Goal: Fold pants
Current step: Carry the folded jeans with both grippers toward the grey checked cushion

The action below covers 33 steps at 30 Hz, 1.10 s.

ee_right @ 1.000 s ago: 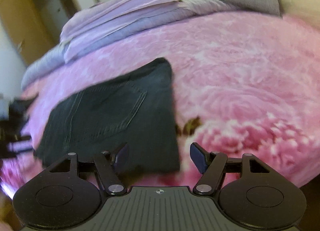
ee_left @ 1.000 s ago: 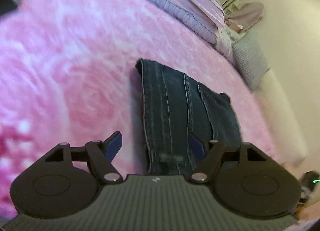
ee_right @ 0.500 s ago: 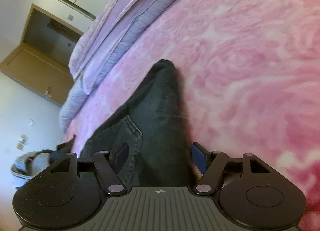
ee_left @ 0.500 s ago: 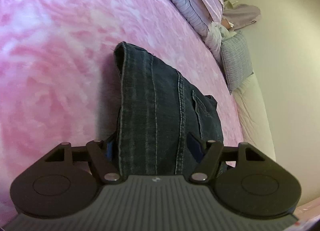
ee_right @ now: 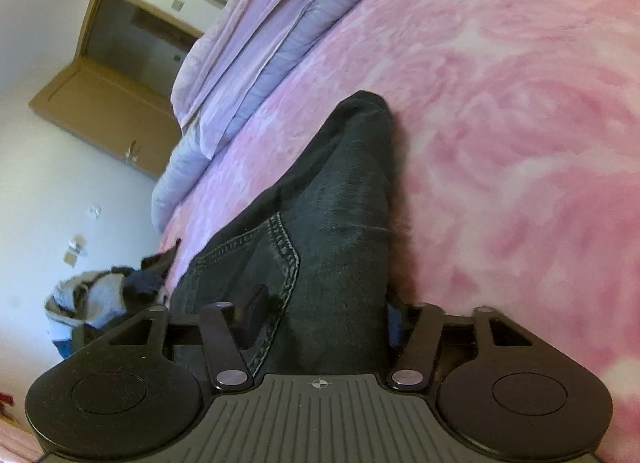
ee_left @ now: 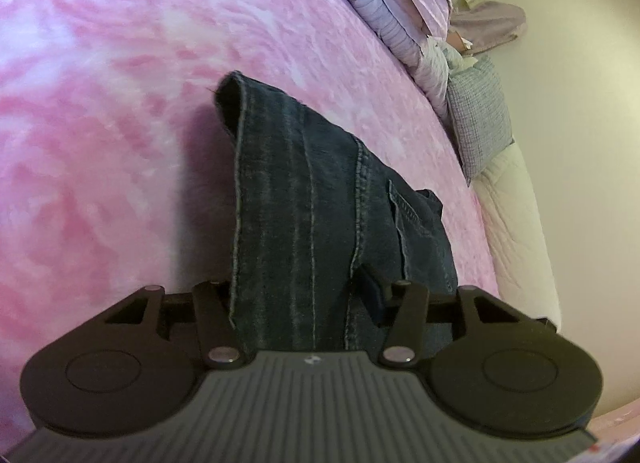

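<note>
Both grippers, left gripper [ee_left: 304,295] and right gripper [ee_right: 324,315], straddle the pants [ee_left: 320,199] edge, jaws partly closed, clamping unconfirmed | risk: I lift and thick denim slips onto the blanket [ee_left: 100,103]

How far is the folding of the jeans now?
The jeans already look folded into a short bundle on the pink blanket. Both the left gripper and right gripper have denim between their fingers. A last fold or laying it flat seems left.
</note>
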Each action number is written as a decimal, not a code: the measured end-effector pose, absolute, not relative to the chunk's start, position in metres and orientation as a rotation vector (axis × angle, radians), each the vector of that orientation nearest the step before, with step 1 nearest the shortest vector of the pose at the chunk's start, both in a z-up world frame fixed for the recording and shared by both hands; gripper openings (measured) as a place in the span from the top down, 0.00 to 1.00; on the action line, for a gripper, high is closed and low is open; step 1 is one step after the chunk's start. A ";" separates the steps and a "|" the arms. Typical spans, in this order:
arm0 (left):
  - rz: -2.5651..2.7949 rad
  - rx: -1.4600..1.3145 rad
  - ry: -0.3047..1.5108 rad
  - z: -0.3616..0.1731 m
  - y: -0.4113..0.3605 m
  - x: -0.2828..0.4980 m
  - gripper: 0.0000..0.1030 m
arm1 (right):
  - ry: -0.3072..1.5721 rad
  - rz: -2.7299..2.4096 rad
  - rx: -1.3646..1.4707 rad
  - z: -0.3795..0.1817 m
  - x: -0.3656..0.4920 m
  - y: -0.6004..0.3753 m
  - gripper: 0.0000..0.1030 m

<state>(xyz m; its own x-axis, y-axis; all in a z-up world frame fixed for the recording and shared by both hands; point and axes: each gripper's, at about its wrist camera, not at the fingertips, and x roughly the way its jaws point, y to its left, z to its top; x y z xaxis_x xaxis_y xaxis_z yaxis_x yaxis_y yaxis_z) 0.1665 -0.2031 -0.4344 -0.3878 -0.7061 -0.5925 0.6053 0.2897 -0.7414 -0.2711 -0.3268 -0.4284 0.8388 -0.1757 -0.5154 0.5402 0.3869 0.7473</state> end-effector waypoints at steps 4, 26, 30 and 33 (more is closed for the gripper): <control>-1.383 -0.093 1.370 -0.428 -0.200 0.160 0.74 | 0.379 -0.426 1.096 -0.430 -0.274 -0.331 0.78; -1.671 0.177 1.424 -0.247 -0.407 -0.013 0.84 | 0.298 -0.879 1.118 -0.200 -0.445 -0.376 0.86; -1.773 0.222 1.407 -0.232 -0.486 -0.078 0.84 | 0.239 -0.972 1.116 -0.183 -0.507 -0.421 0.86; -1.794 0.240 1.403 -0.232 -0.547 -0.132 0.84 | 0.227 -0.999 1.115 -0.182 -0.547 -0.477 0.86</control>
<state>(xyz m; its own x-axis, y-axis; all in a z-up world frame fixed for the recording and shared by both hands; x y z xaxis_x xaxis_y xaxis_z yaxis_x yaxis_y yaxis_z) -0.1317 -0.5466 -0.2324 -0.6406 -0.4831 -0.5969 0.6957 -0.0362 -0.7174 -0.5474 -0.4768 -0.1821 0.5682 -0.5546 -0.6079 0.7628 0.0780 0.6419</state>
